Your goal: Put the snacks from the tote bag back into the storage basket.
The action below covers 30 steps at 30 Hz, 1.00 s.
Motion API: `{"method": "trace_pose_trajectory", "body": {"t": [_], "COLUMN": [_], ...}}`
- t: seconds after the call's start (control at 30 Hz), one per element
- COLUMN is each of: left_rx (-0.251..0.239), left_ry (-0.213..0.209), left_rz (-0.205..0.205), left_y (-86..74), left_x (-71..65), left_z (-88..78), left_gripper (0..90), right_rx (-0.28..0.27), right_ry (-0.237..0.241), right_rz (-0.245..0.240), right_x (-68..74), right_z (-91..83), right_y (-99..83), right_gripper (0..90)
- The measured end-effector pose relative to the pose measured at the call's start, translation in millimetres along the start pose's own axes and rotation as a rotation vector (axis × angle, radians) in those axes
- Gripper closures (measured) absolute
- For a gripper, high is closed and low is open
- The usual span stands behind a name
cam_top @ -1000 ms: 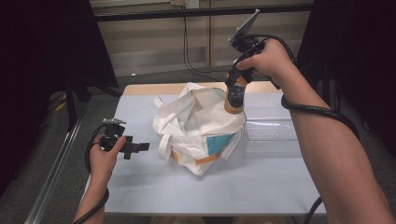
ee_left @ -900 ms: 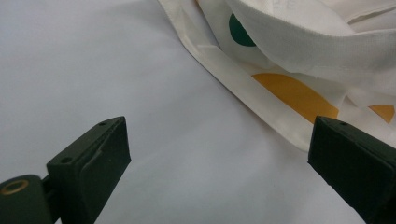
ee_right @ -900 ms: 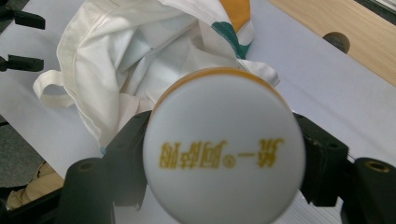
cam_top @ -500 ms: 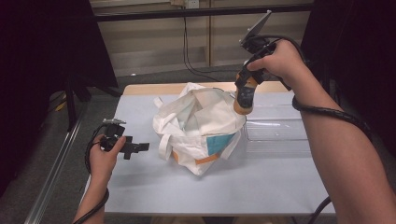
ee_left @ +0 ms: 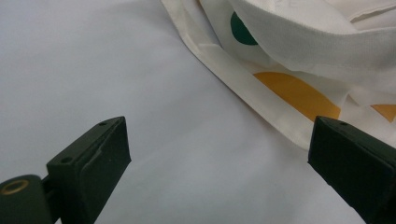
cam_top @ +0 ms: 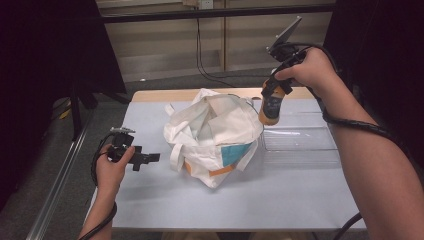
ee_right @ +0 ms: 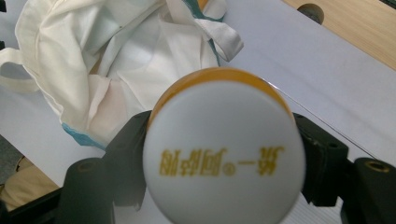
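A white cloth tote bag (cam_top: 212, 132) with orange and teal patches stands crumpled and open-mouthed mid-table. My right gripper (cam_top: 272, 97) is shut on an orange bottle (cam_top: 270, 109) with a white cap (ee_right: 224, 149), held in the air just right of the bag's rim, above the tray's near-left corner. The cap fills the right gripper view, with the bag (ee_right: 107, 60) behind it. My left gripper (cam_top: 145, 159) rests on the table left of the bag, open and holding nothing. Its view shows the bag's strap (ee_left: 243, 79) lying ahead.
A clear plastic tray (cam_top: 300, 142) sits on the pale table (cam_top: 280, 195) right of the bag. A wooden strip (cam_top: 165, 95) runs along the table's far edge. Cables trail from both grippers.
My right gripper has carried the bottle up and to the right, away from the bag's mouth toward the tray. The left gripper has stayed put.
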<state>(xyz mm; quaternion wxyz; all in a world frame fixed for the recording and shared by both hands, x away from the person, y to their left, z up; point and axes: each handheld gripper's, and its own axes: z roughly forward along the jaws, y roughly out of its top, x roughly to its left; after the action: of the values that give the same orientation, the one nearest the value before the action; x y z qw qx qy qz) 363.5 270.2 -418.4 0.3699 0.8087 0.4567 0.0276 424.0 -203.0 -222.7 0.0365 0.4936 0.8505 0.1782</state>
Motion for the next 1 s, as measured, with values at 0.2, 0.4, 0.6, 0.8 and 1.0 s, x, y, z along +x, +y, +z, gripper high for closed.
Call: {"method": "trace_pose_trajectory", "body": {"t": [0.2, 0.4, 0.6, 0.8, 1.0], "left_rx": [-0.004, 0.002, 0.001, -0.003, -0.004], "left_ry": [0.003, 0.000, 0.005, 0.010, 0.008], "left_rz": [-0.005, -0.001, 0.004, 0.004, 0.001], "left_y": [-0.3, -0.2, -0.1, -0.2, -0.3], "left_x": [0.6, 1.5, 1.2, 0.8, 0.5], "left_z": [0.2, -0.8, -1.0, -0.9, -1.0], "left_gripper": [5.3, 5.3, 5.4, 5.3, 5.3], "right_rx": [0.014, 0.008, 0.016, 0.017, 0.022], "right_ry": [-0.007, -0.003, -0.008, -0.014, -0.015], "right_rz": [0.010, 0.011, 0.023, 0.033, 0.037], "right_x": [-2.8, -6.3, -9.2, -11.5, -13.4], "right_z": [2.5, 5.8, 8.1, 9.9, 13.4], "right_y": [-4.6, -8.6, -12.7, -16.7, -20.6], "right_gripper": [30.3, 30.3, 30.3, 30.4, 30.4]}}
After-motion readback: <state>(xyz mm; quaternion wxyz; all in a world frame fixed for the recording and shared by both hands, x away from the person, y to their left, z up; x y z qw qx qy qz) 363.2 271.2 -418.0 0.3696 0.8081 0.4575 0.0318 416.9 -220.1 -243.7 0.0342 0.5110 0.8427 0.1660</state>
